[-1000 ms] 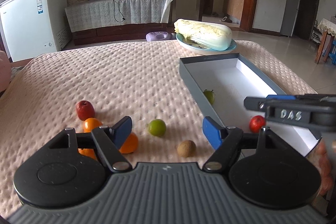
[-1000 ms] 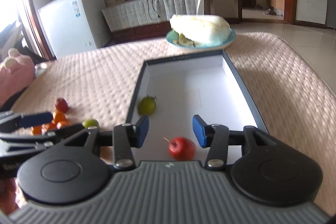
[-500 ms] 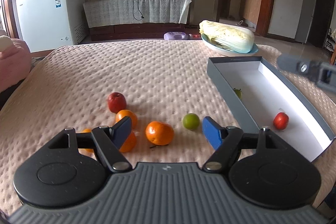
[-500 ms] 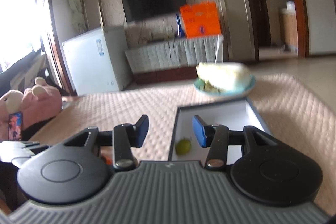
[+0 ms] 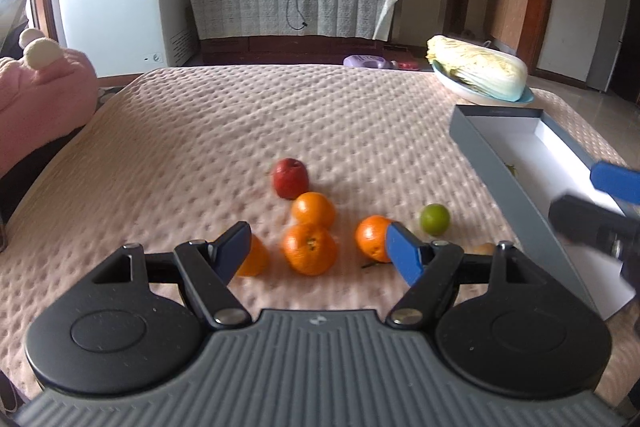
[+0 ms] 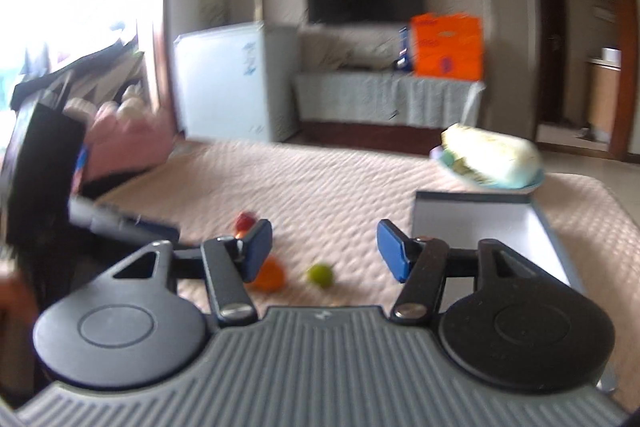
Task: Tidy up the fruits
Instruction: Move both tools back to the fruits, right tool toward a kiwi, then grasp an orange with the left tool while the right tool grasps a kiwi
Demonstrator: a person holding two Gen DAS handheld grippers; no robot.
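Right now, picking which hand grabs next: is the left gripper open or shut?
Open. The left gripper has its blue pads spread apart, gripping nothing; the oranges lie on the bedspread beyond them.

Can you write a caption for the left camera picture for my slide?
Open left gripper hovers over round oranges beside a red apple and green lime.

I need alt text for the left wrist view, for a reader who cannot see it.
An open left hand-held gripper points at four oranges, a red apple and a lime lying on a pink quilted cloth. A grey box stands at the right, a cabbage behind it.
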